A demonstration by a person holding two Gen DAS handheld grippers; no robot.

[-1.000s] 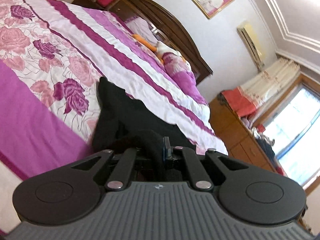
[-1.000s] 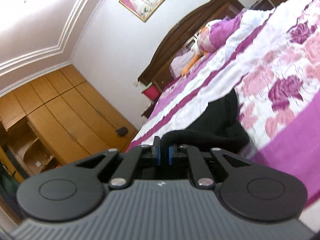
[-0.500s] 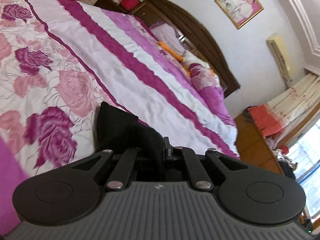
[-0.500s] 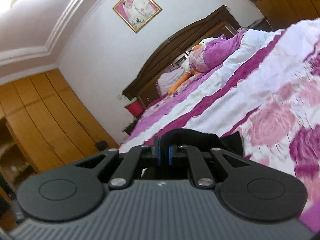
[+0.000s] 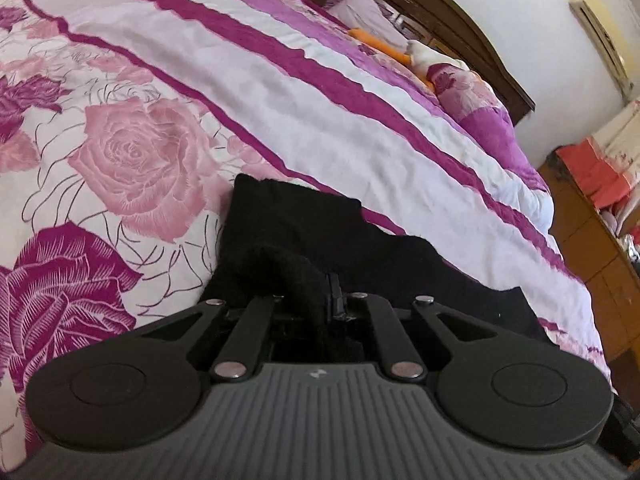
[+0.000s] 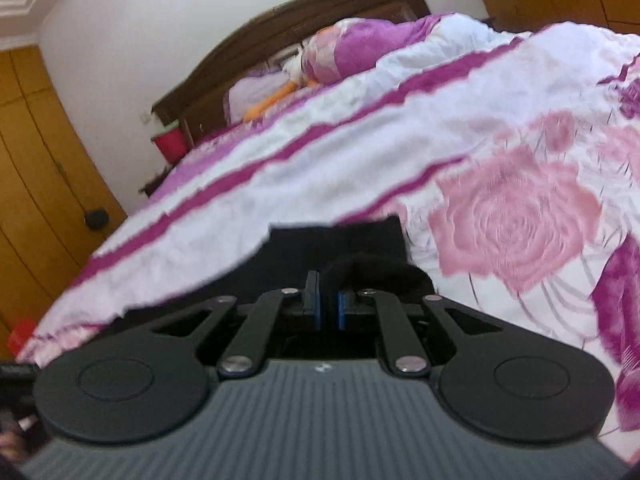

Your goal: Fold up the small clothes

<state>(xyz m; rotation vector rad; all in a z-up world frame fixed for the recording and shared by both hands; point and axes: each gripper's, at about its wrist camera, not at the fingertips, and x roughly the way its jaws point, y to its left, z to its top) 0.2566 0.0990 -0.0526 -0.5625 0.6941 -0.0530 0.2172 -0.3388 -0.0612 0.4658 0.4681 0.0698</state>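
Observation:
A small black garment (image 5: 320,232) lies on the floral bedspread (image 5: 140,152). My left gripper (image 5: 326,296) is shut on a bunched fold of its near edge, low over the bed. In the right wrist view the same black garment (image 6: 340,240) lies ahead, and my right gripper (image 6: 329,304) is shut on its thick black hem, which loops over the blue-padded fingers (image 6: 316,308). Both grippers hold the cloth close to the bedspread.
The bed is covered by a white, pink and purple rose bedspread (image 6: 500,208). A dark wooden headboard (image 6: 288,28), pillows and an orange-and-white soft toy (image 5: 404,50) are at the far end. Wooden wardrobes (image 6: 36,184) and a dresser (image 5: 592,248) stand at the sides.
Both grippers have tilted down and moved forward over the bed, carrying the held edge of the black garment over the rest of it. Both have stayed shut.

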